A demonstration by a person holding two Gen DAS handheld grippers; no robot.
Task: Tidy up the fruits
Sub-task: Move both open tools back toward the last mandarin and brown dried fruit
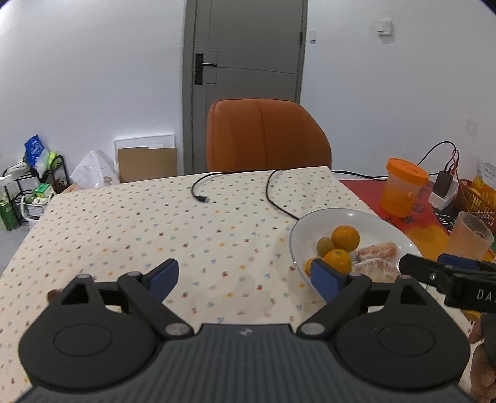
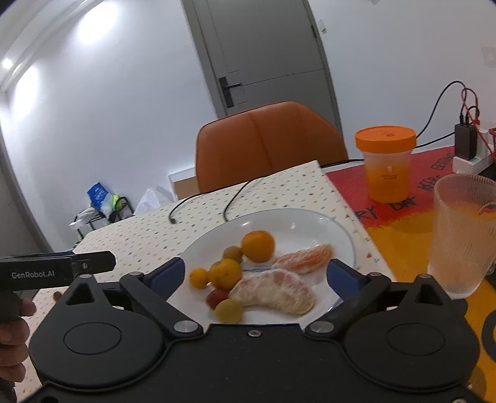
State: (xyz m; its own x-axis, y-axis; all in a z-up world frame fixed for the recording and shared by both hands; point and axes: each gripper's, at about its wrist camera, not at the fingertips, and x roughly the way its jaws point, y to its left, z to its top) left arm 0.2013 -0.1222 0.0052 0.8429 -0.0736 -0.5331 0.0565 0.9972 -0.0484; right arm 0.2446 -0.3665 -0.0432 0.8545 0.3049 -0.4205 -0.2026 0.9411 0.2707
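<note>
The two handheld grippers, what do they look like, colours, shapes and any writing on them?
Both are matte black, with a ribbed grey-black body, two round housings and silver pivot pins on angular linkage arms. The left gripper and right gripper each end in blue finger pads. White lettering on the left one's side reads GenRobot.AI. No cables or sleeves show.

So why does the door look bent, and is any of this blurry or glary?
Left wrist view: the fisheye lens bows the door and darkens the corners; the chair looks soft. Right wrist view: the door leans hard, ceiling light glares on the wall, and the plate is slightly blurred.
</note>
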